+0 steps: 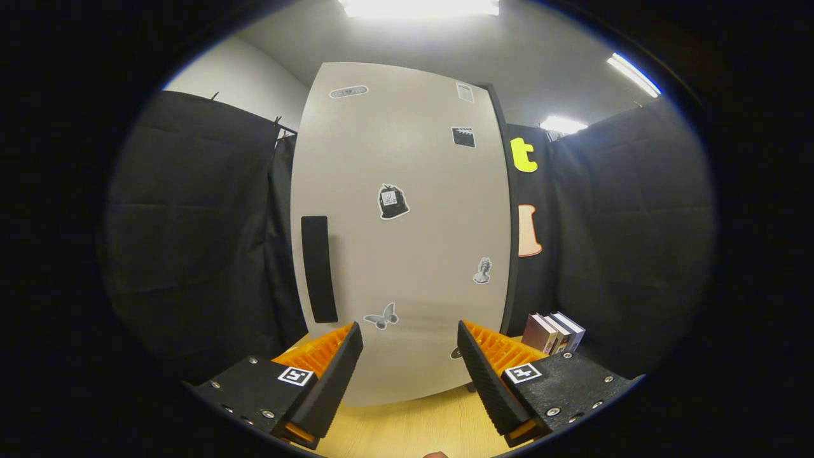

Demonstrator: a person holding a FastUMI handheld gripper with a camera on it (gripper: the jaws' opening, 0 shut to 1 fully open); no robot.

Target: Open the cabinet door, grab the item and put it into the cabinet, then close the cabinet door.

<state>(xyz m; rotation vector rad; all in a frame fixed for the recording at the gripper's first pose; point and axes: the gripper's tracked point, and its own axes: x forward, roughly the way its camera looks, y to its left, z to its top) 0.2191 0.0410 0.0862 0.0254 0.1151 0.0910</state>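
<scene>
Pale cabinet door [407, 242] shut, upright; books [552, 333] stand beside it.

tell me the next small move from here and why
Probably ease the gripper forward and toward the black handle on the cabinet door. The door looks shut, the fingers are open and hold nothing, and the handle sits off to one side beyond them. The books wait beside the cabinet.

Three books [552, 332] are stood upright on the pale wooden table [413, 426] at the right, against the black cloth wall [191, 222], under ceiling lights [420, 6].
</scene>
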